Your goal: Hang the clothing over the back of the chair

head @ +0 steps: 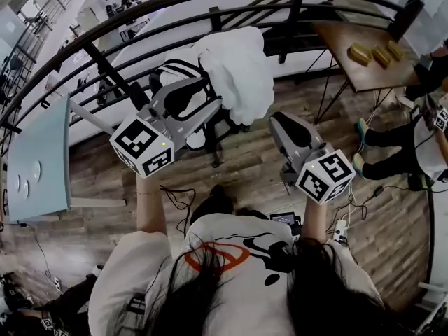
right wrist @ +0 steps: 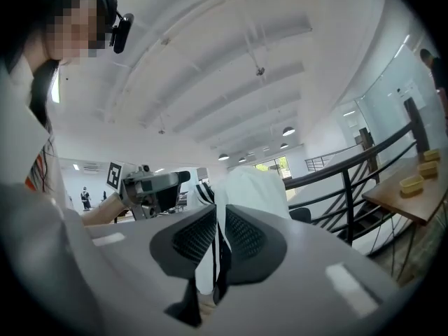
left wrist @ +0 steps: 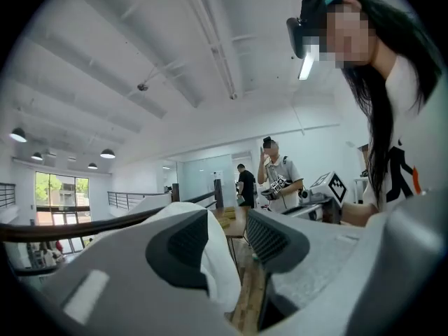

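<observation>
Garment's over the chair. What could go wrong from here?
1. The white garment sits bunched toward one side of the chair; it may slide off.
2. The left hand-held gripper, jaws open, is close to the garment; pulling away could snag it and drag it down.

- White clothing is draped over the back of the chair, in front of the curved black railing.
- My left tool points at the chair, jaws apart, tips just beside the clothing.
- My right tool is lower right, apart from the clothing.
- The wooden worktop at top right carries three yellow blocks.
</observation>
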